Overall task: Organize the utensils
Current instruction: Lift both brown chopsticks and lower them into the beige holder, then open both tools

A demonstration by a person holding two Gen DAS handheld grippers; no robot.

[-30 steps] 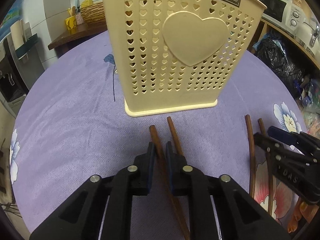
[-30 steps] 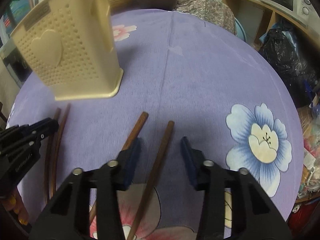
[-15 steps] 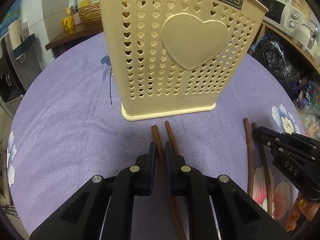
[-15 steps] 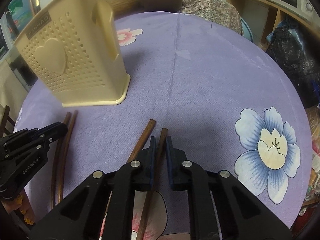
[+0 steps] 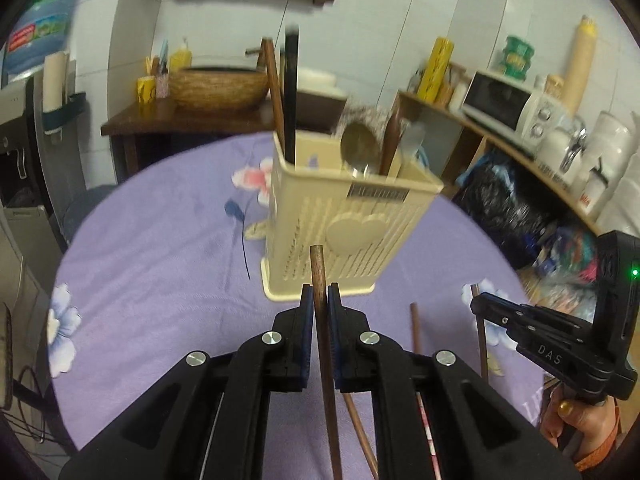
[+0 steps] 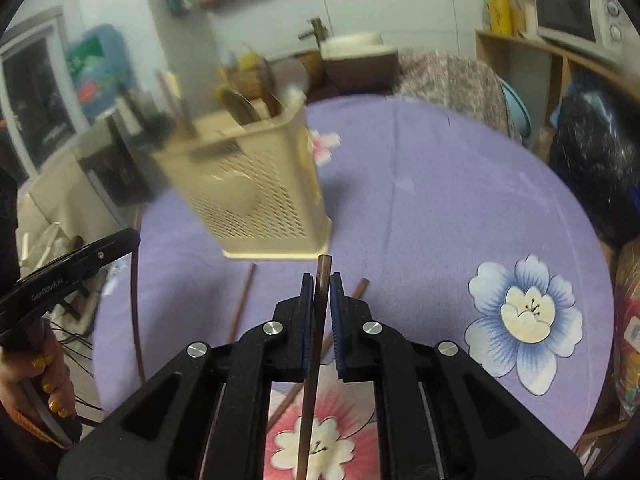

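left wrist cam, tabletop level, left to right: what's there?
Chopstick clamped in the left gripper → loose chopstick lying on the purple cloth → chopstick in the right gripper.

our left gripper (image 5: pixel 320 300) has its jaws pressed together on a chopstick (image 5: pixel 322 320), pointing forward and down. our right gripper (image 6: pixel 320 292) is clamped the same way on another chopstick (image 6: pixel 316 320). our right hand (image 5: pixel 576 428) and left hand (image 6: pixel 44 368) wrap the handles, though motion blur softens both views.
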